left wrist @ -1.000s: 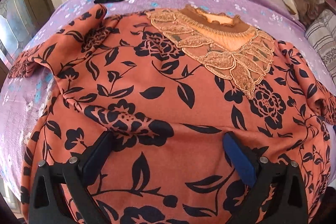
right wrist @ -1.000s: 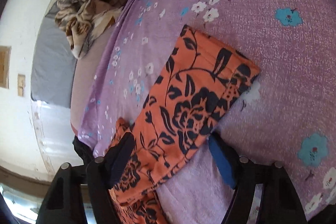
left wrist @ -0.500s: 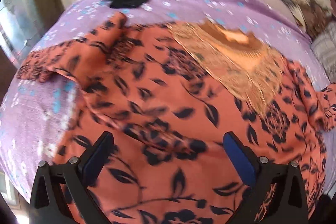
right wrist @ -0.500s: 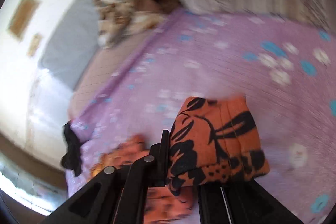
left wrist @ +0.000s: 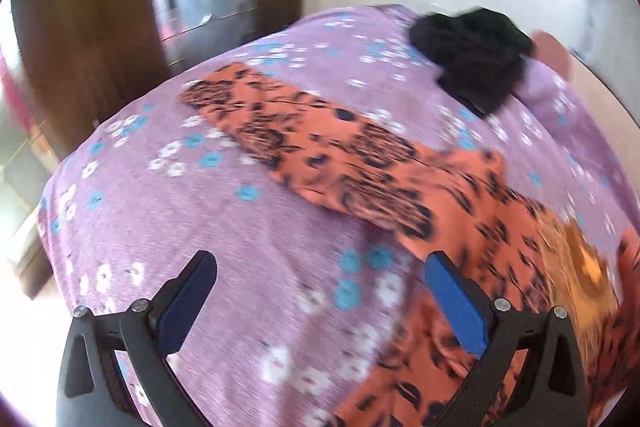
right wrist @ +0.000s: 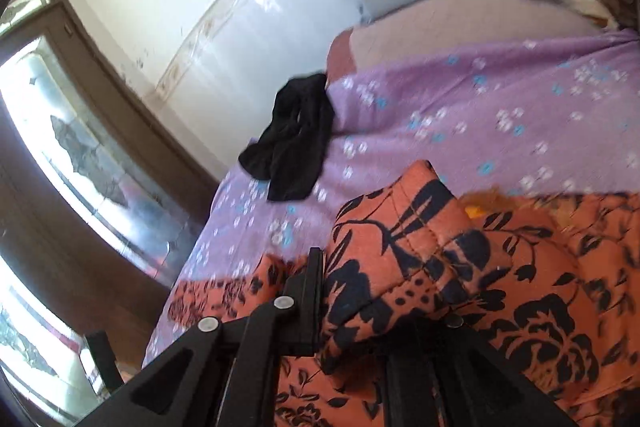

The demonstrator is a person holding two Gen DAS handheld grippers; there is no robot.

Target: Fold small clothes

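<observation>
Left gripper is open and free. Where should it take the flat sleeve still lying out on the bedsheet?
Grip the sleeve at its far cuff end, coming in low from the door side with the left gripper. That end lies flat and free on the bedsheet, so the edge is easy to pinch.

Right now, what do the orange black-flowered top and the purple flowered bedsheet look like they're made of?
The orange top with black flowers, pinched in the right gripper, looks like thin, matte woven fabric: it bunches into soft folds and shows a stitched hem. The purple flowered bedsheet looks like matte printed cotton, though blur leaves that open.
</observation>
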